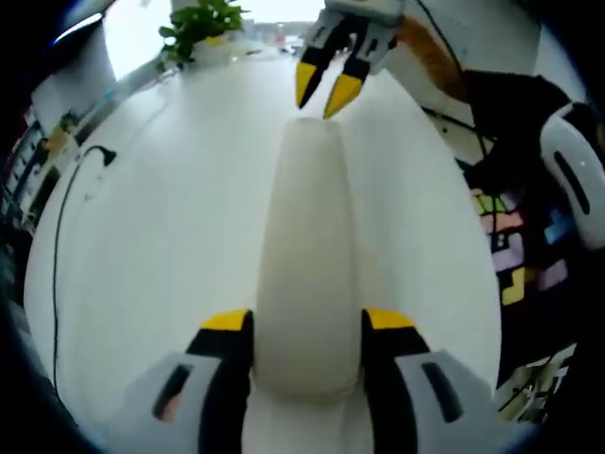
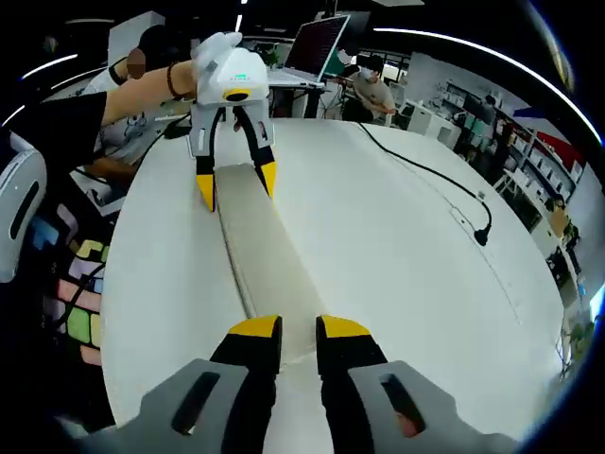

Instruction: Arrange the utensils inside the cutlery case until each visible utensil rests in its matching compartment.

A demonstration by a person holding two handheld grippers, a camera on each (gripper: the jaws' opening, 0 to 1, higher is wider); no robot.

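Cutlery case (image 1: 309, 255) mid-table (image 1: 170, 246), left gripper (image 1: 307, 326) jaws clasping one end, right gripper (image 2: 299, 331) jaws pinching the other

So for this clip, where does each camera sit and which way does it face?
Left gripper view: rides the left hand-held gripper, looking along the closed cutlery case towards a potted plant.
Right gripper view: rides the right hand-held gripper, facing back along the case; the person's forearm shows.
Shared: case, white table, each opposite gripper.
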